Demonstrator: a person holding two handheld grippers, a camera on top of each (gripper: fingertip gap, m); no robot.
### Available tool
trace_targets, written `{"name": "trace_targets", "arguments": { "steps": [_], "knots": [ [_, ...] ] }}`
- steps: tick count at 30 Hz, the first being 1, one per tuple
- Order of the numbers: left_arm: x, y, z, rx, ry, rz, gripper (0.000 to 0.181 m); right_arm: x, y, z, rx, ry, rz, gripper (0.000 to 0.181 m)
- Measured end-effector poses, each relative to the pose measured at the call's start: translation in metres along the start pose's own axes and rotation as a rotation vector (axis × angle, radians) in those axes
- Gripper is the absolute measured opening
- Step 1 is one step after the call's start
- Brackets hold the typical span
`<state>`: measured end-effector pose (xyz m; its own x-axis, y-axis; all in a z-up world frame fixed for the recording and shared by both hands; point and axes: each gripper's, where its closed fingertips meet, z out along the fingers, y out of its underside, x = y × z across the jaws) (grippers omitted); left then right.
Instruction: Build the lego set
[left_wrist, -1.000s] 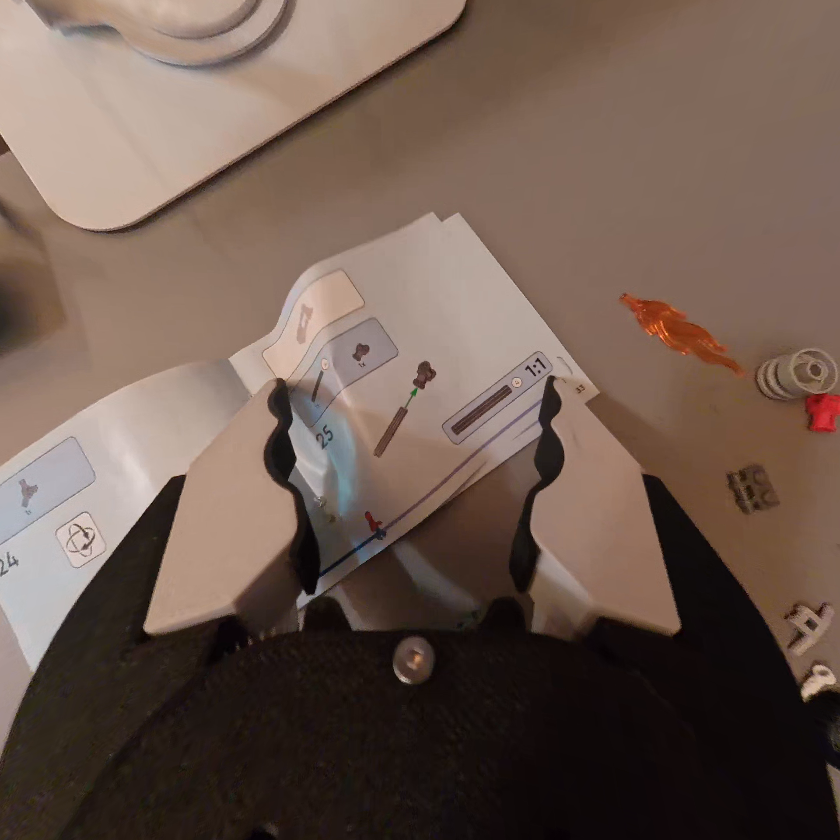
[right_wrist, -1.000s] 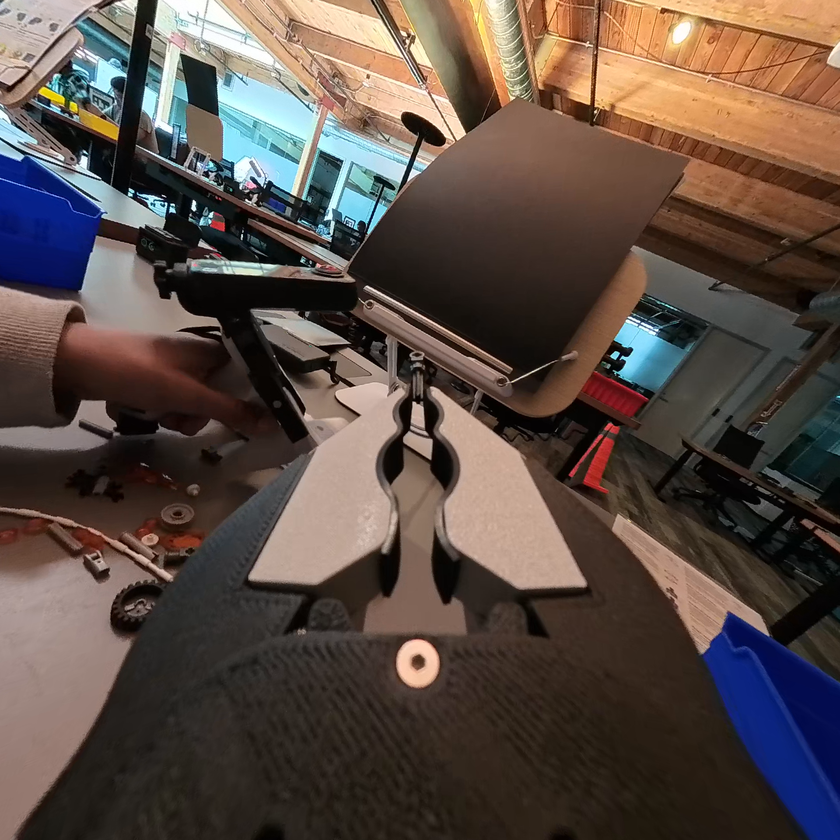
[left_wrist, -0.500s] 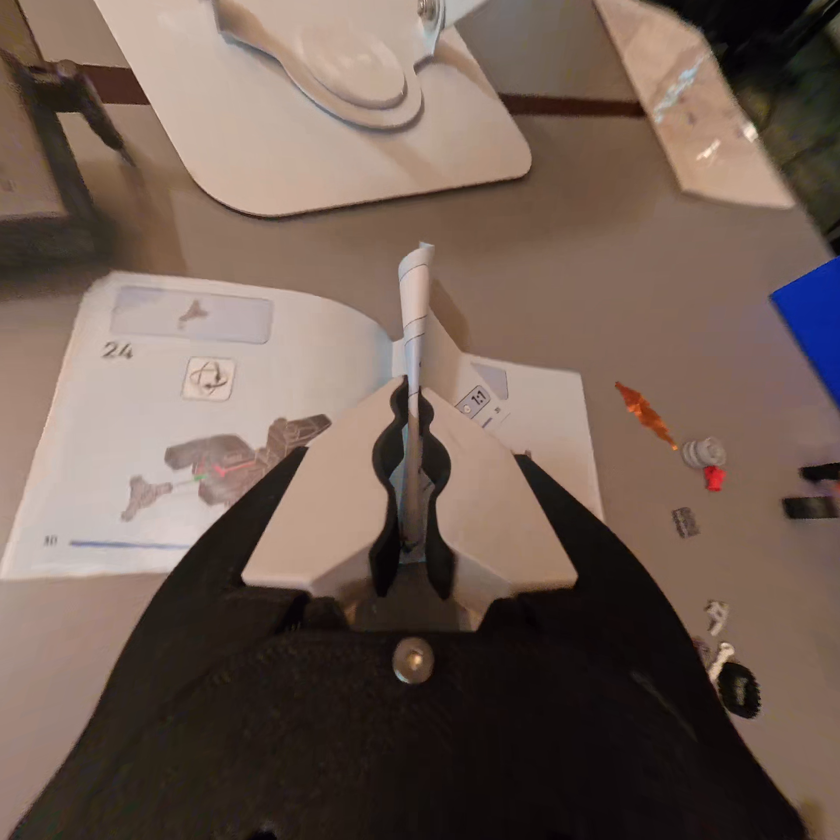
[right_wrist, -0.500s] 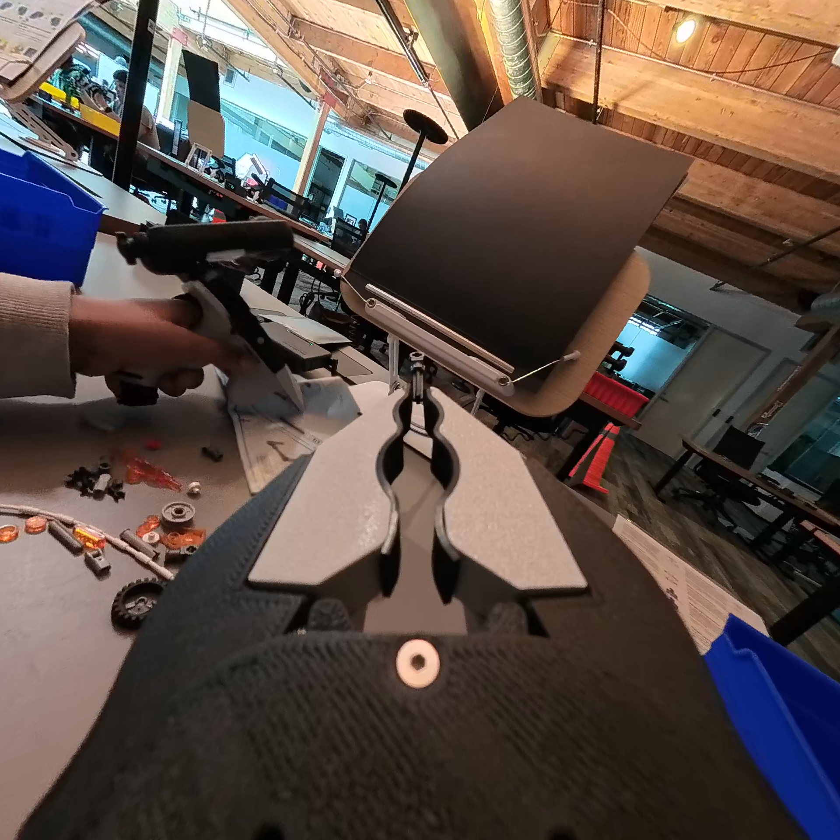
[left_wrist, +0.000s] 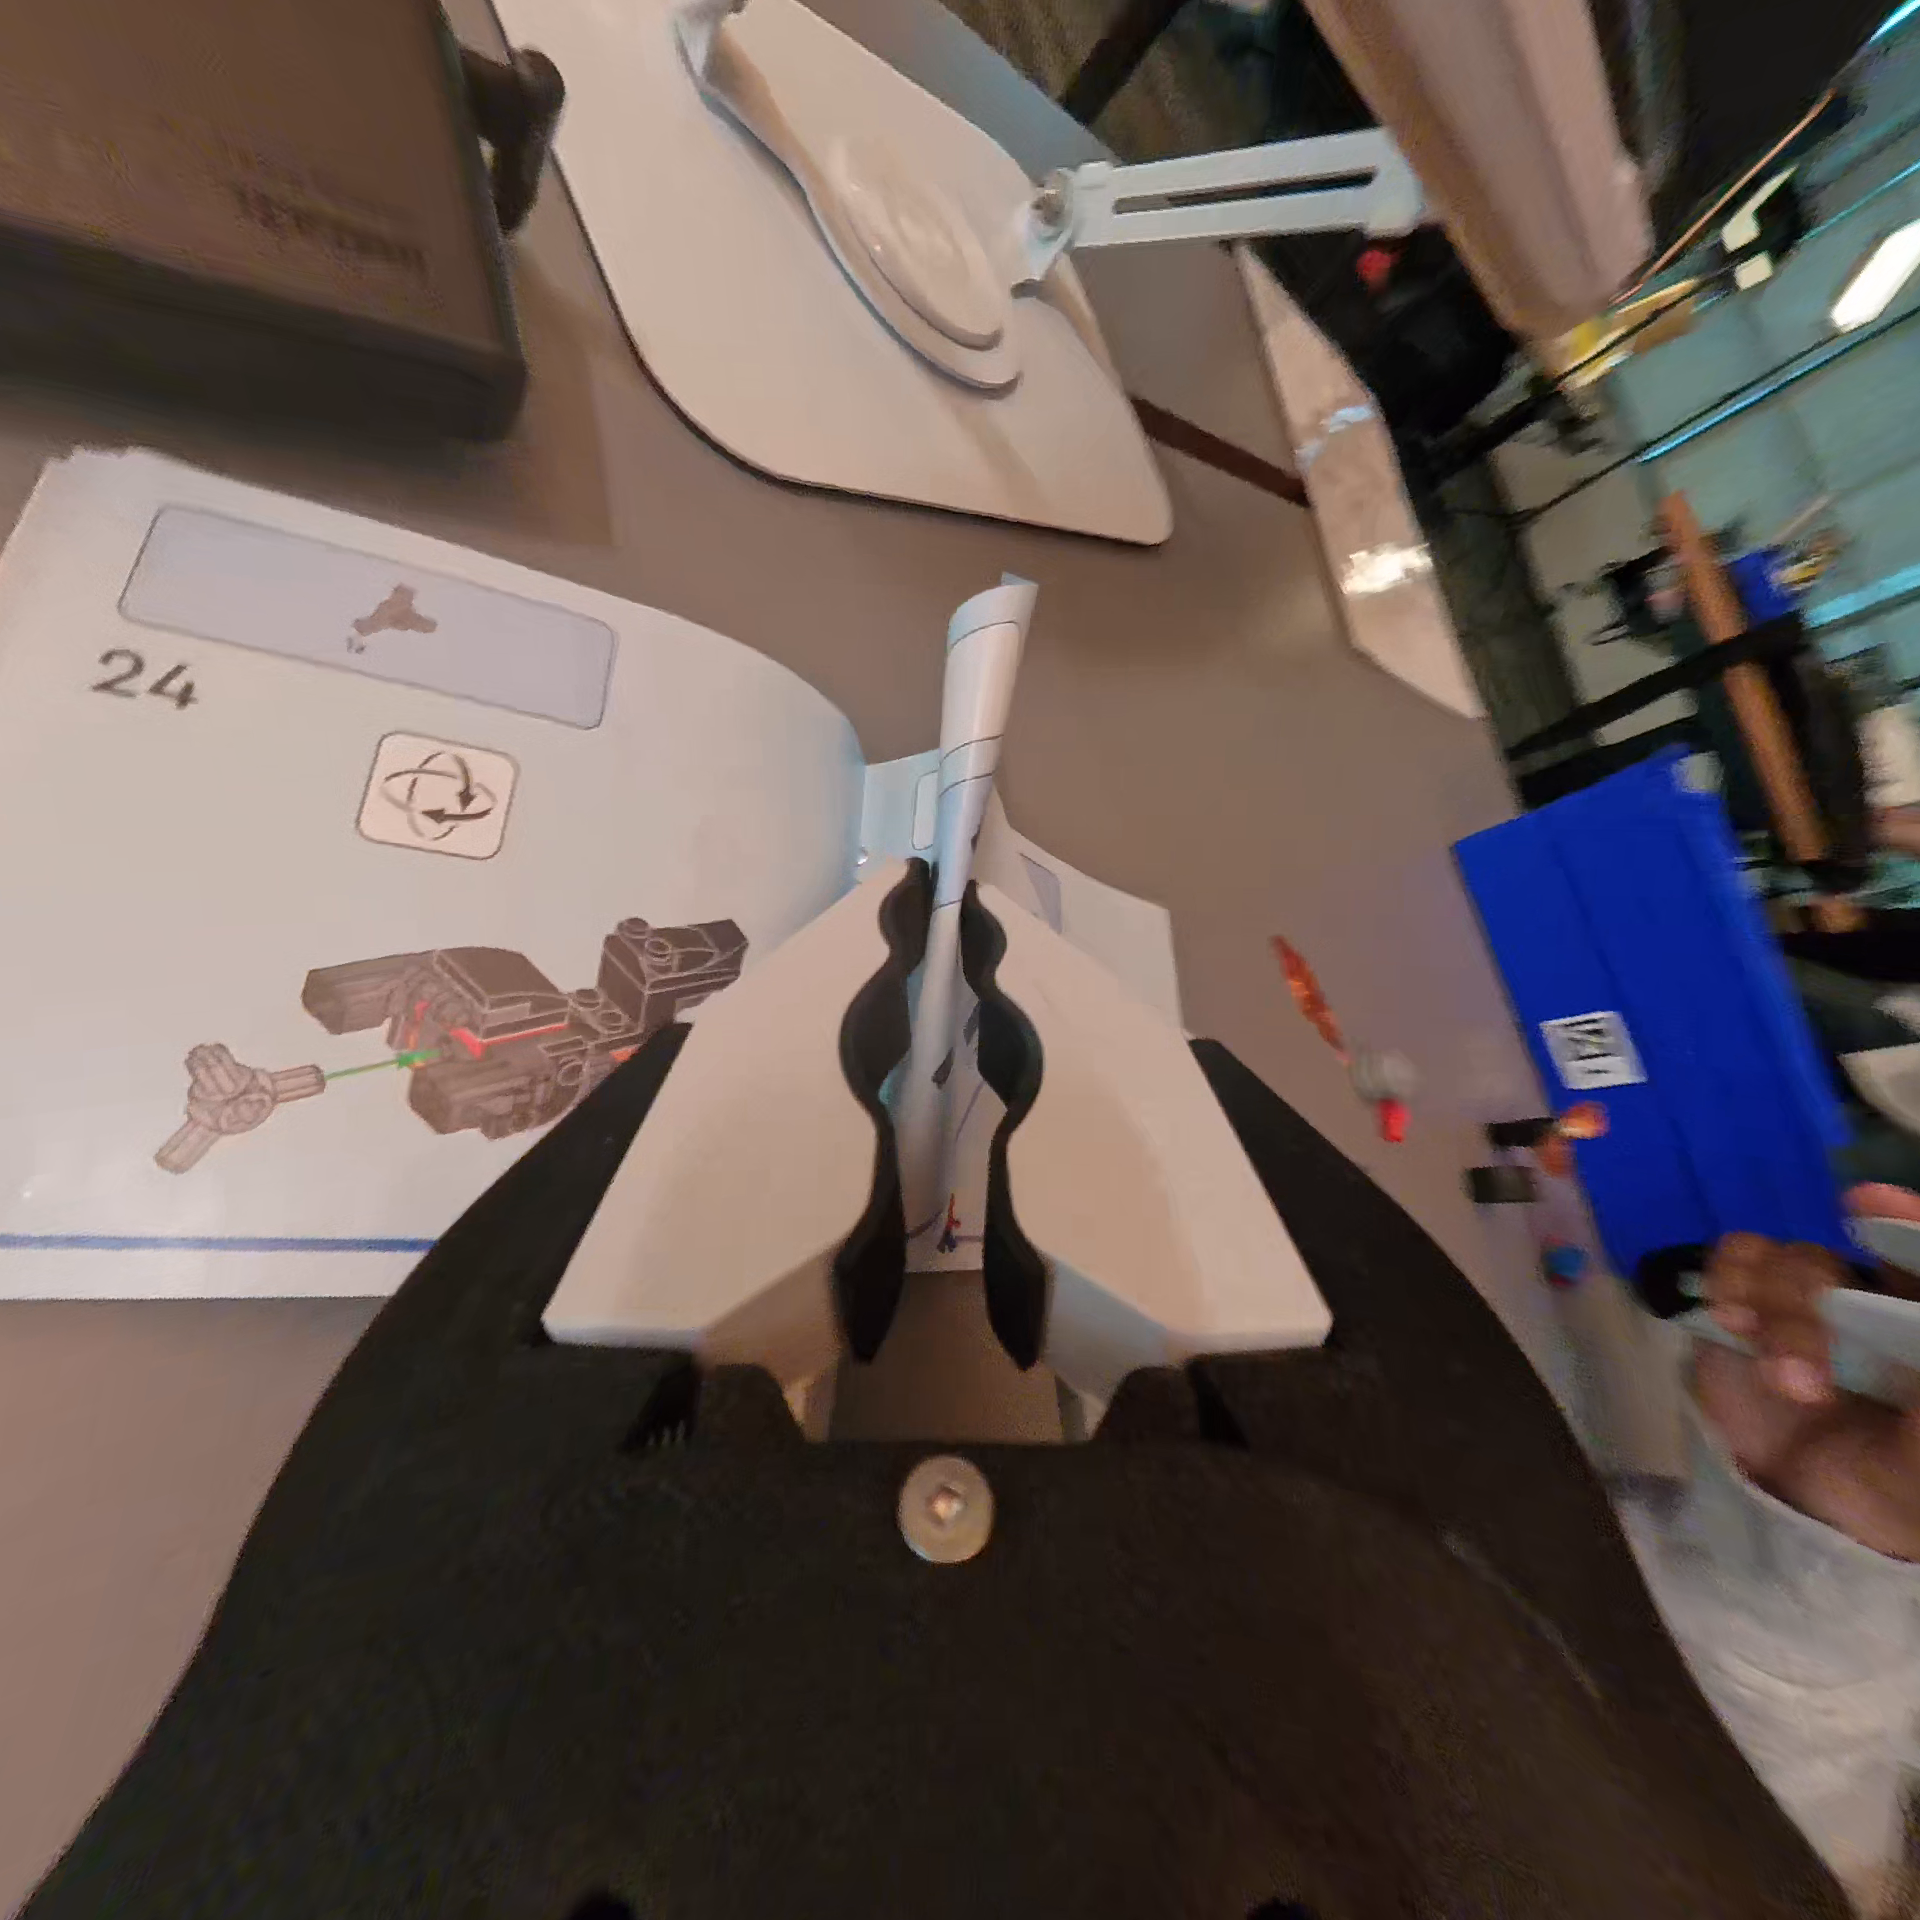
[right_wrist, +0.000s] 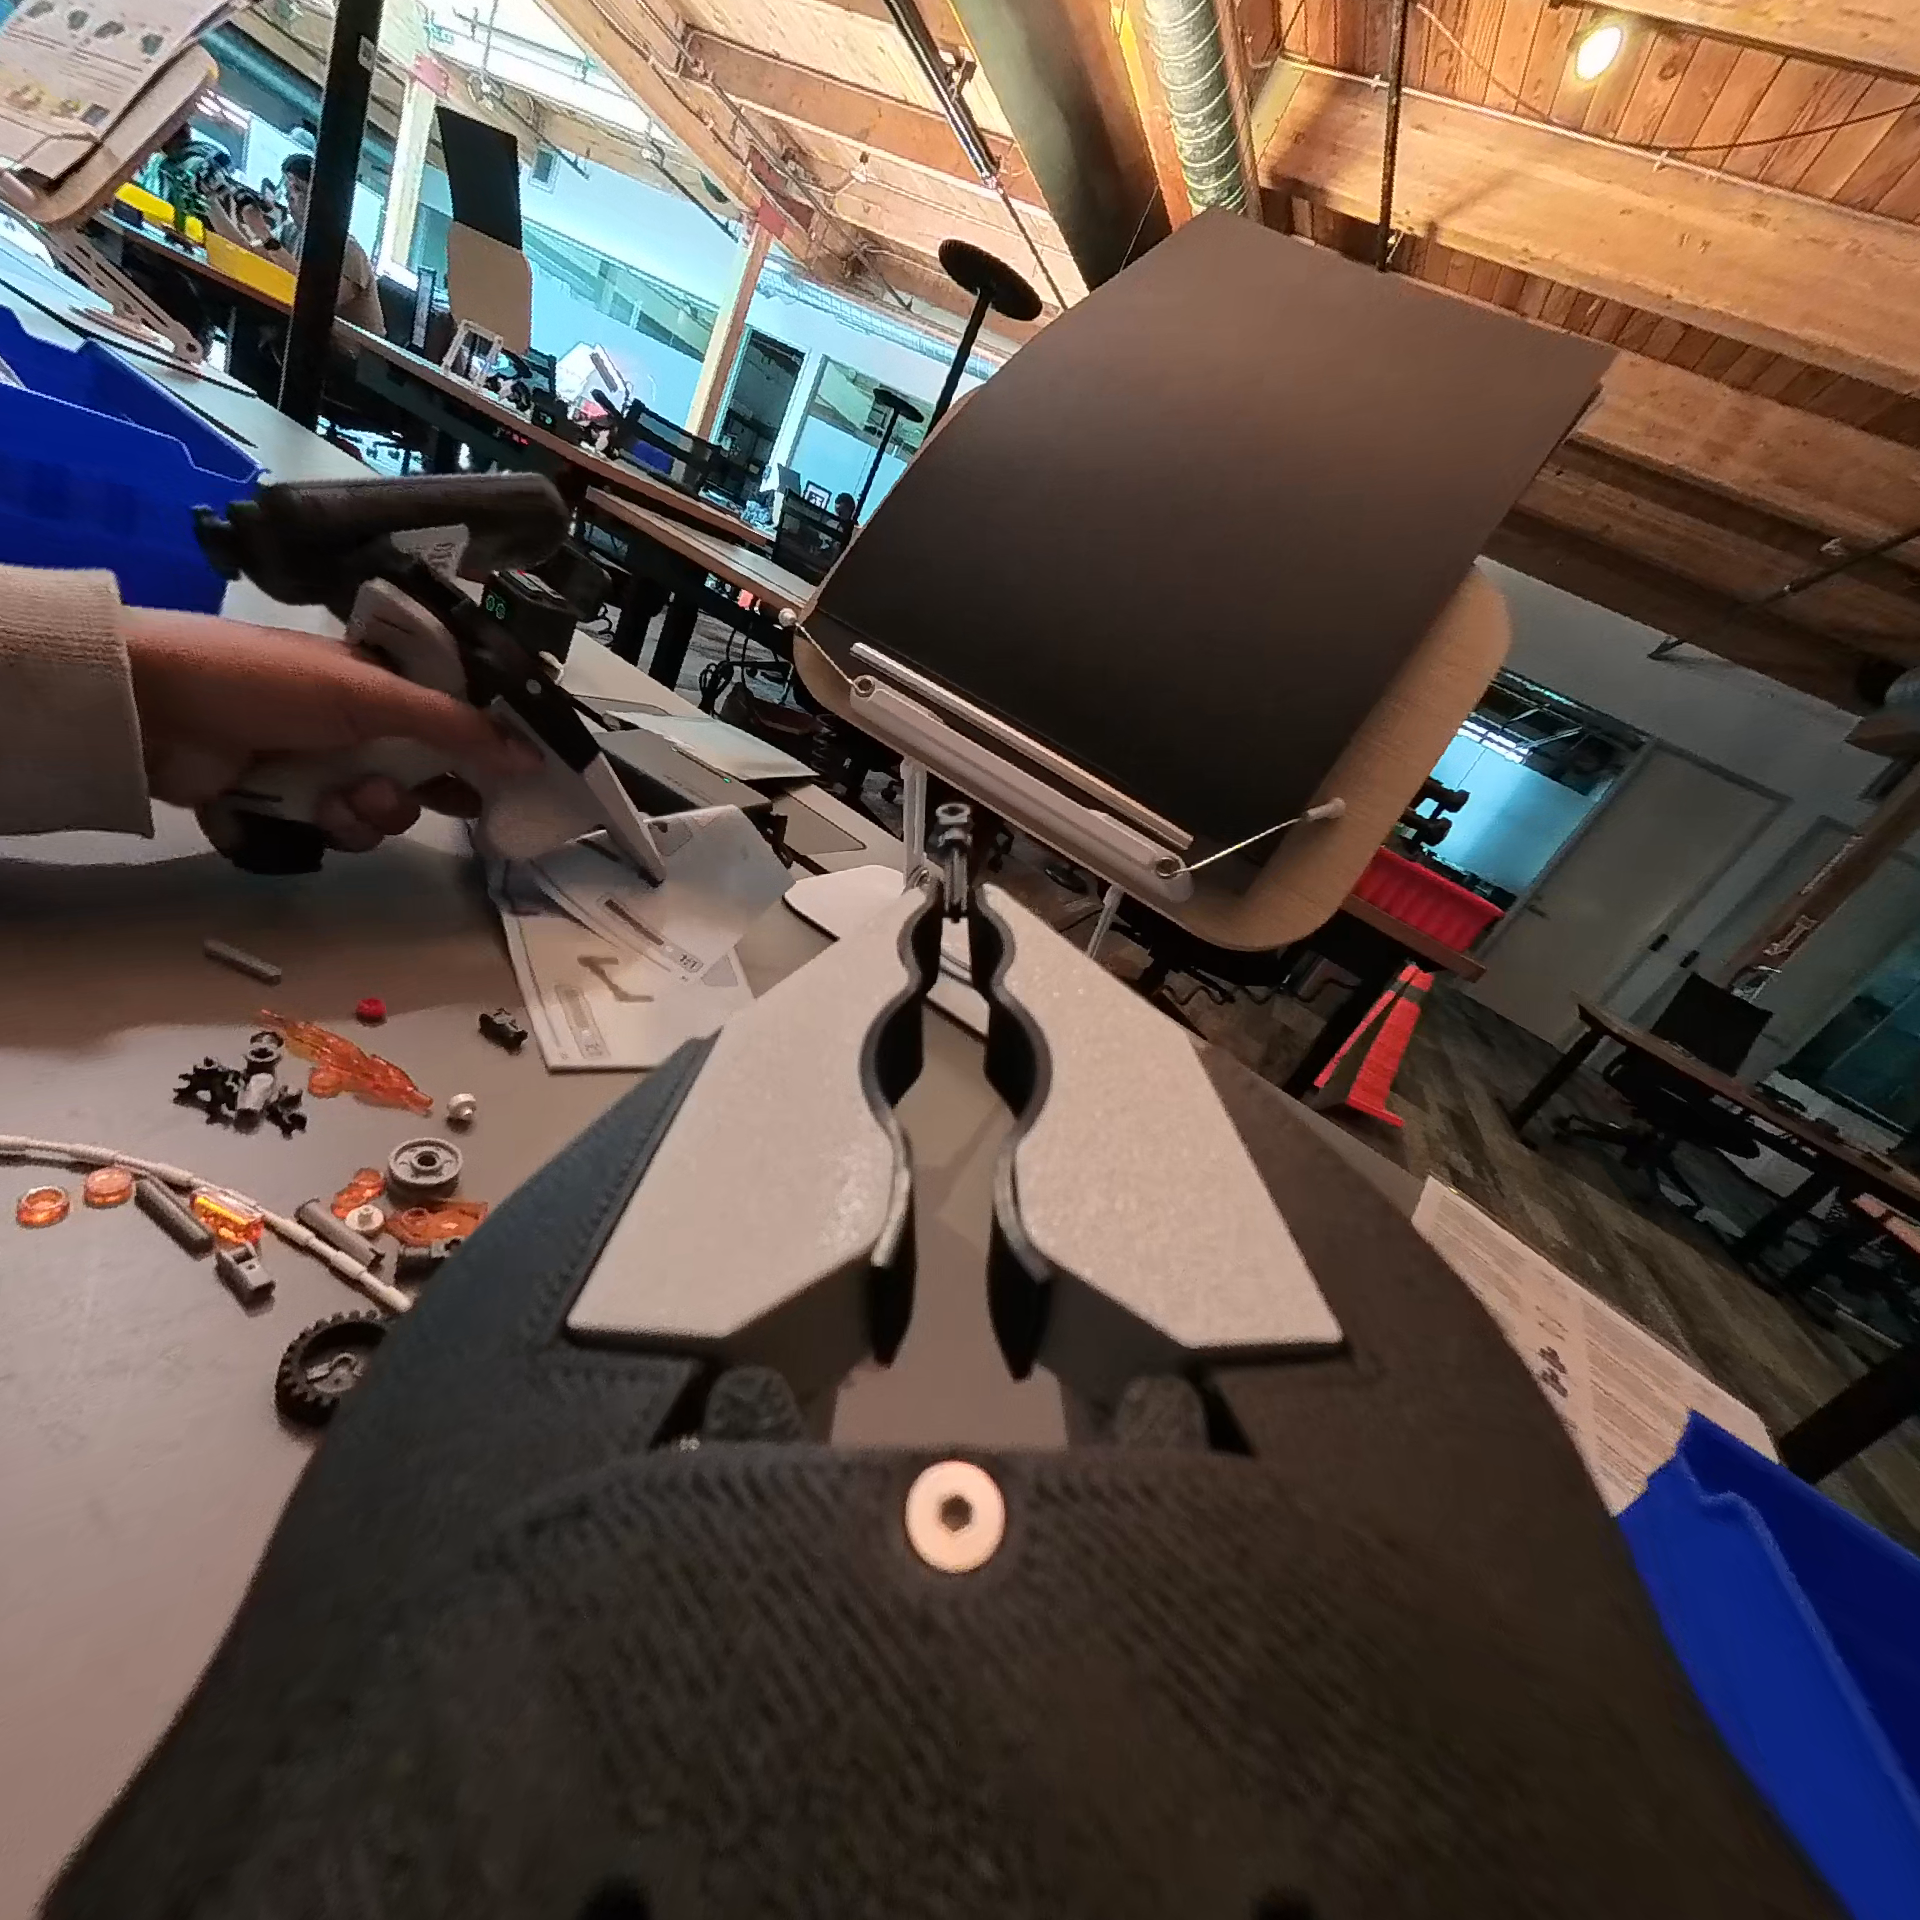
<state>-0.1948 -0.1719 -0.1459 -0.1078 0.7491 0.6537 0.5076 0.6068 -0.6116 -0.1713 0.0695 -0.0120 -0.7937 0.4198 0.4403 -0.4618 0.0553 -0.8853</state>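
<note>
Change: where a second ago the left hand-held gripper hung spread over the flat booklet, it now pinches one page upright.
Meaning: probably turning to the next step.
Right hand-held gripper: clenched on a small grey part, raised.
Materials: thin glossy paper; hard plastic pieces scattered on the matte worktop.

Grey fingers, black bodies, beige sleeve

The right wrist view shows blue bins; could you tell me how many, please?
2. One blue bin sits at the far left, behind the person's sleeve; the other is at the lower right corner, cut off by the frame. Others may be hidden.
</note>
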Motion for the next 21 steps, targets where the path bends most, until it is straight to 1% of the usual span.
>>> {"name": "trace_targets", "arguments": {
  "steps": [2, 4, 9, 13, 16, 19, 21],
  "knots": [
    [0.009, 0.000, -0.001, 0.012, 0.099, -0.084, 0.001, -0.002, 0.002, 0.001, -0.008, -0.009, 0.003, 0.002],
    [0.014, 0.000, -0.002, 0.020, 0.154, -0.137, 0.000, -0.007, 0.008, 0.004, -0.036, -0.037, 0.015, 0.002],
    [0.021, 0.001, 0.000, 0.033, 0.181, -0.151, 0.000, -0.025, 0.042, 0.021, -0.209, -0.114, 0.016, 0.002],
    [0.030, 0.000, -0.002, 0.040, 0.225, -0.173, 0.000, -0.050, 0.067, 0.050, -0.347, -0.255, 0.076, 0.002],
    [0.033, -0.001, -0.003, 0.050, 0.244, -0.186, 0.000, -0.062, 0.087, 0.077, -0.463, -0.327, 0.036, 0.002],
    [0.037, -0.001, -0.005, 0.050, 0.287, -0.218, 0.000, -0.074, 0.110, 0.099, -0.577, -0.379, 0.003, 0.002],
    [0.040, -0.001, -0.006, 0.047, 0.311, -0.233, 0.000, -0.077, 0.120, 0.112, -0.627, -0.373, -0.009, 0.002]
  ]
}}
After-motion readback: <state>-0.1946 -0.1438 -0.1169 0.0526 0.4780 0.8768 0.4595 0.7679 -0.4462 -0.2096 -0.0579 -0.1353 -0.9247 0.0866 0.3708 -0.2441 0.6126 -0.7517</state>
